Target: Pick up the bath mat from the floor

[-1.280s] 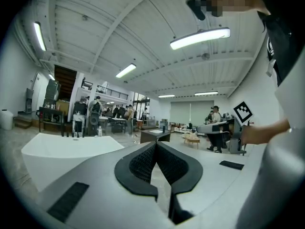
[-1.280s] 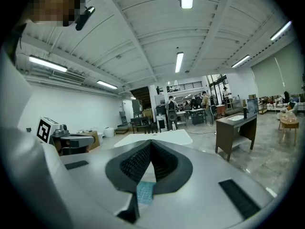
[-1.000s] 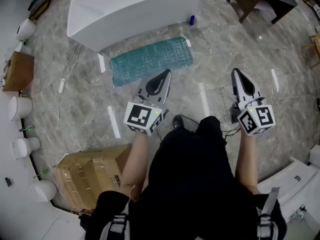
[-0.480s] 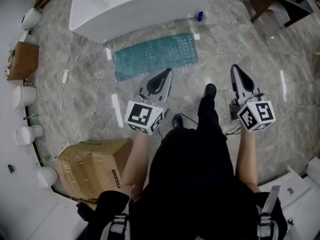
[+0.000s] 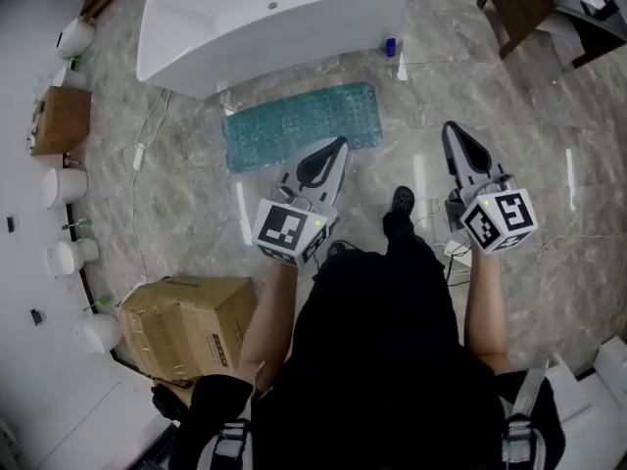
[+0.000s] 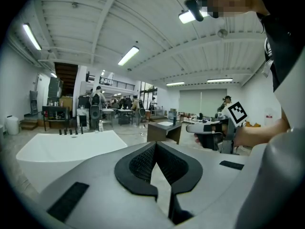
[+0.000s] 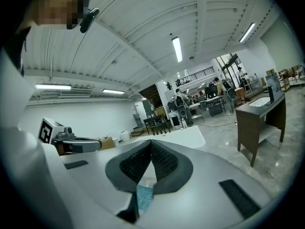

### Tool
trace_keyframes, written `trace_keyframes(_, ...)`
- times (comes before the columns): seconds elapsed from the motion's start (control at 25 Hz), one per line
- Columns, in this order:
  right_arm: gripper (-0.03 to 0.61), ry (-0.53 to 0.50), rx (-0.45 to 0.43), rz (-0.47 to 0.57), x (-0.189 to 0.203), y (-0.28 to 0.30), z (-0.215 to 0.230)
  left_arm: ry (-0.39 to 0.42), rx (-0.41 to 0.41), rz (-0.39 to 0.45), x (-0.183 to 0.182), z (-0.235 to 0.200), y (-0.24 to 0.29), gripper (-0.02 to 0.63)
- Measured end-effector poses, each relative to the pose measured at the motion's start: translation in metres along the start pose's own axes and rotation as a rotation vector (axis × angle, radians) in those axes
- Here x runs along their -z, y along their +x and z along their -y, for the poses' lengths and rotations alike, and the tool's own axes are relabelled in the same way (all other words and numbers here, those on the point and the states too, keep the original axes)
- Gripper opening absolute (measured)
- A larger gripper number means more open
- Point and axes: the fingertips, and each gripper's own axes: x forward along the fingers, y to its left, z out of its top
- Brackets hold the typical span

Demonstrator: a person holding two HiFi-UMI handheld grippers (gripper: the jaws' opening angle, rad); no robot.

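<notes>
The teal, bumpy bath mat (image 5: 299, 123) lies flat on the marble floor in front of the white bathtub (image 5: 274, 23). In the head view my left gripper (image 5: 338, 146) is held above the floor, its tip over the mat's near right edge, jaws shut and empty. My right gripper (image 5: 451, 129) hangs to the right of the mat, also shut with nothing in it. In the left gripper view the jaws (image 6: 155, 145) point level across the room over the bathtub (image 6: 62, 147). In the right gripper view a sliver of the mat (image 7: 144, 197) shows below the closed jaws (image 7: 150, 142).
A small blue bottle (image 5: 390, 45) stands by the tub's right end. A cardboard box (image 5: 186, 326) sits at my left, another box (image 5: 61, 120) and white ceramic fixtures (image 5: 64, 258) along the left wall. A dark wooden table (image 5: 519, 3) is far right. Cables (image 5: 147, 150) run over the floor.
The person has stepped forward, one shoe now ahead; the mat and tub lie closer under the grippers. Both grippers stay shut and empty.
</notes>
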Motion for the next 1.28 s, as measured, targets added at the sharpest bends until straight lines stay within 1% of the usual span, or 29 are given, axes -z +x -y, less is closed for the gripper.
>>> trace_keyframes(0.12,0.012,0.022,-0.023,-0.008,-0.006,0.012,0.039,0.007,-0.008,-0.017,-0.01,0.008,0.039,0.012)
trace_keyframes(0.24,0.012,0.033,-0.058,-0.021,-0.007,0.024,0.06,0.01,-0.019,-0.031,-0.011,0.008,0.067,0.012)
trace_keyframes(0.48,0.012,0.064,-0.109,-0.064,0.001,0.043,0.082,-0.012,-0.054,-0.049,-0.014,0.004,0.099,0.012)
trace_keyframes(0.72,0.012,0.069,-0.136,-0.103,0.011,0.067,0.087,-0.032,-0.075,-0.062,-0.011,-0.012,0.109,0.012)
trace_keyframes(1.0,0.012,0.029,-0.148,-0.169,0.025,0.118,0.076,-0.063,-0.088,-0.031,-0.005,-0.063,0.113,0.012)
trace_keyframes(1.16,0.012,-0.009,-0.152,-0.198,0.021,0.16,0.064,-0.093,-0.101,-0.006,-0.003,-0.111,0.118,0.012)
trace_keyframes(1.28,0.012,-0.034,-0.146,-0.225,0.018,0.198,0.059,-0.091,-0.094,0.015,-0.006,-0.147,0.125,0.012)
